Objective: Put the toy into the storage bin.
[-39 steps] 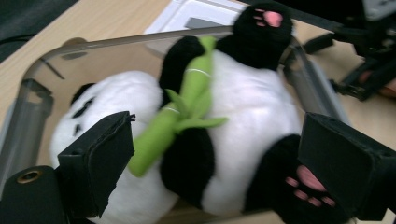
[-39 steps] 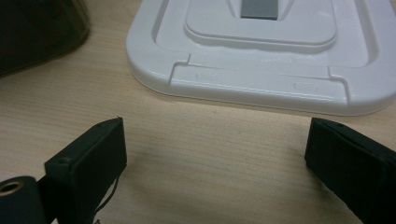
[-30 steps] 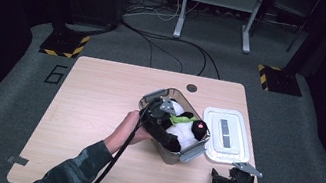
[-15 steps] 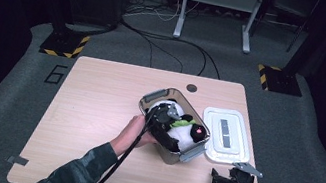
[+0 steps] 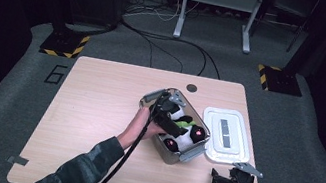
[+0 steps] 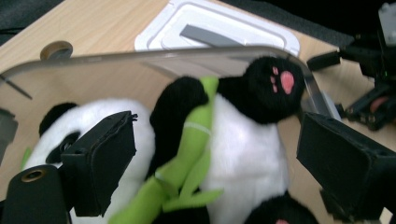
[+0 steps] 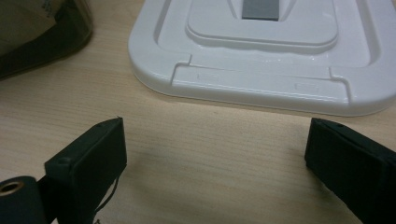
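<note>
Jaws of the left gripper (image 6: 215, 154) stand wide above a panda toy (image 6: 243, 154) lying in the clear box (image 5: 189, 153), its body stretched crosswise between them; the right gripper (image 5: 231, 181), also wide and empty, rests well apart near the white lid (image 7: 261, 60).

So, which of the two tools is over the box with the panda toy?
The left tool, open above the panda toy in the box. The right tool is near the white lid.

high view overhead, far; claw views close; all share white lid (image 5: 226, 135).
</note>
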Tool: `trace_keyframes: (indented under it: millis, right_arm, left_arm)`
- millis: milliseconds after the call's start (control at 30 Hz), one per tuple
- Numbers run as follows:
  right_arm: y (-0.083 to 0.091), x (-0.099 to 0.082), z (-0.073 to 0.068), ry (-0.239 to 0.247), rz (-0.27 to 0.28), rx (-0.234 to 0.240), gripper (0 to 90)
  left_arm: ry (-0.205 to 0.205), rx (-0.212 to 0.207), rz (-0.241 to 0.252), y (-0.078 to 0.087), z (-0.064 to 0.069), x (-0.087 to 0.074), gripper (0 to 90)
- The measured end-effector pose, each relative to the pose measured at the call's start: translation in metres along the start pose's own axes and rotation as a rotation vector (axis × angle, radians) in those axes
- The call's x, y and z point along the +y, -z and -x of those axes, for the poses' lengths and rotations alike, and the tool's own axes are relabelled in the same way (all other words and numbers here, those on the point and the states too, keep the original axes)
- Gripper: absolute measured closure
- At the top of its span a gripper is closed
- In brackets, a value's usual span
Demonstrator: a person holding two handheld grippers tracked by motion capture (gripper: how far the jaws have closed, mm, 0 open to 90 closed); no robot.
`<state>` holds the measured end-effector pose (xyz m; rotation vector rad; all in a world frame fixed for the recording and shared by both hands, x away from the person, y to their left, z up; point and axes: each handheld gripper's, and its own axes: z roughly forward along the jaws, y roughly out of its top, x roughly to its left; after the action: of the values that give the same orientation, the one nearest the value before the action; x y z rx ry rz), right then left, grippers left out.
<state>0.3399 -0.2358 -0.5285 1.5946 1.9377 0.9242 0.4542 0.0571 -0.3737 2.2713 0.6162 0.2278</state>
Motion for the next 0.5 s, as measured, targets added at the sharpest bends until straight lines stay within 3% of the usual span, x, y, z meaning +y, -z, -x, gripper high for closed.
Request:
trace_keyframes:
  millis: [267, 500]
  right_arm:
    - [0.000, 0.000, 0.000, -0.002, 0.003, 0.003, 4.9]
    - [0.000, 0.000, 0.000, -0.004, 0.008, 0.008, 4.9]
  left_arm:
    - [0.037, -0.031, -0.026, -0.021, -0.001, 0.019, 11.6]
    - [0.024, 0.002, -0.094, -0.040, 0.001, 0.028, 12.6]
